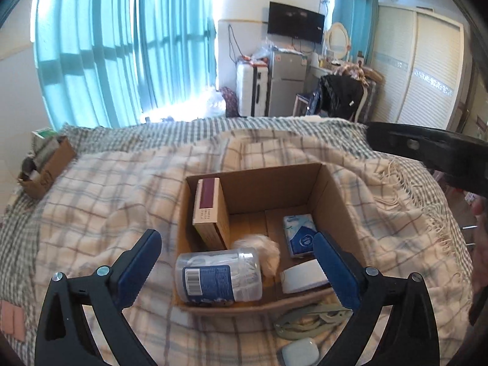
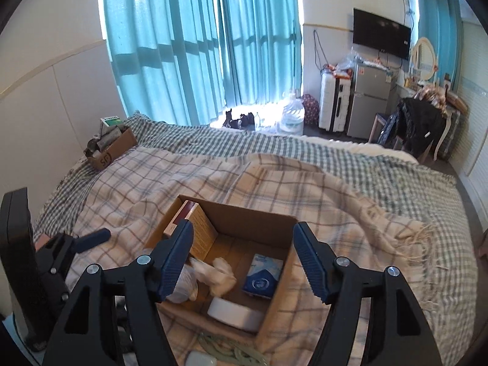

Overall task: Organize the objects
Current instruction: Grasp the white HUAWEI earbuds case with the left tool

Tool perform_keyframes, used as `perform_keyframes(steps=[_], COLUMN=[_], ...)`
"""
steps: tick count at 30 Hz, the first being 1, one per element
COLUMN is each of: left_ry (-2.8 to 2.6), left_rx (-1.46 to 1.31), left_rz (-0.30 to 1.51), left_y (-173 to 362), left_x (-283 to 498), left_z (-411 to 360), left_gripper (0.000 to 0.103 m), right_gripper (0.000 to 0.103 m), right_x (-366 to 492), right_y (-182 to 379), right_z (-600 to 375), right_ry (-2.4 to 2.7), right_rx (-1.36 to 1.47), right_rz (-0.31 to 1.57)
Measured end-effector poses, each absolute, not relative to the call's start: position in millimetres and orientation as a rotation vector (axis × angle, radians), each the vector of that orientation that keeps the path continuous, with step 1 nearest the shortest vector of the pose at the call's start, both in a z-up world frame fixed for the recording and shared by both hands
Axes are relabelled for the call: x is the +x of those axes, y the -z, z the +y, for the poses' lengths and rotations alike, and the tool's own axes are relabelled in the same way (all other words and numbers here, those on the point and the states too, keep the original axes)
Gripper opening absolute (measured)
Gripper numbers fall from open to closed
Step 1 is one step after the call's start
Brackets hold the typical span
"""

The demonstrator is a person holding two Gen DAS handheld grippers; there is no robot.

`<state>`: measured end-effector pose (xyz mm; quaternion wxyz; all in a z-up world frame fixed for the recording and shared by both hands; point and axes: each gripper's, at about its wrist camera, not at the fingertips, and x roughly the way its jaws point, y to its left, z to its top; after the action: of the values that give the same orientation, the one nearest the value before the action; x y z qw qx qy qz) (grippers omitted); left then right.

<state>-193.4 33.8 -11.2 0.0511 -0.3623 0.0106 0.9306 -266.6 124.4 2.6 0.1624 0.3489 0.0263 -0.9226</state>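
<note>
An open cardboard box (image 1: 332,195) sits on the plaid blanket; it also shows in the right wrist view (image 2: 253,213). Inside lie a tan carton with a maroon face (image 1: 207,204), a clear cylindrical container (image 1: 218,276), a white wad (image 1: 267,251), a blue tissue pack (image 1: 299,235) and a white tape roll (image 1: 302,276). A green hair clip (image 1: 311,320) and a white earbud case (image 1: 299,350) lie on the blanket in front of the box. My left gripper (image 1: 238,267) is open and empty above the box's near edge. My right gripper (image 2: 244,262) is open and empty above the box.
A second small cardboard box (image 2: 111,149) with clutter sits at the bed's far left by the wall. The left gripper's body (image 2: 58,256) shows at the left edge. Beyond the bed stand a suitcase (image 2: 332,106), a fridge (image 2: 369,100) and a chair with dark clothes (image 2: 418,125).
</note>
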Motion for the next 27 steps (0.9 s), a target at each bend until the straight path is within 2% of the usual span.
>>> perform_keyframes(steps=[4, 8, 18, 21, 23, 27], left_ry=[-2.866, -2.88, -2.84, -2.767, -2.704, -2.602], left_rx=[-1.099, -1.145, -1.347, -1.42, -1.495, -1.512], left_rz=[0.023, 0.018, 0.023, 0.009, 0.063, 0.061], left_y=[9, 27, 122, 146, 161, 174], left_x=[-170, -156, -136, -135, -135, -134], left_z=[36, 42, 67, 76, 85, 96], left_gripper=[0.102, 0.102, 0.101, 0.092, 0.073, 0.072], right_gripper=[0.068, 0.069, 0.069, 0.069, 0.069, 0.069], right_x=[-225, -194, -181, -183, -185, -185], right_y=[-16, -1, 116, 145, 154, 158], right_z=[145, 160, 168, 171, 173, 176], right_ry=[2.673, 2.697, 2.623, 2.581, 2.568, 2.566], right_rx=[0.948, 0.968, 1.224, 1.303, 1.335, 1.335], right_rz=[0.126, 0.171, 0.192, 0.169, 0.155, 0.122])
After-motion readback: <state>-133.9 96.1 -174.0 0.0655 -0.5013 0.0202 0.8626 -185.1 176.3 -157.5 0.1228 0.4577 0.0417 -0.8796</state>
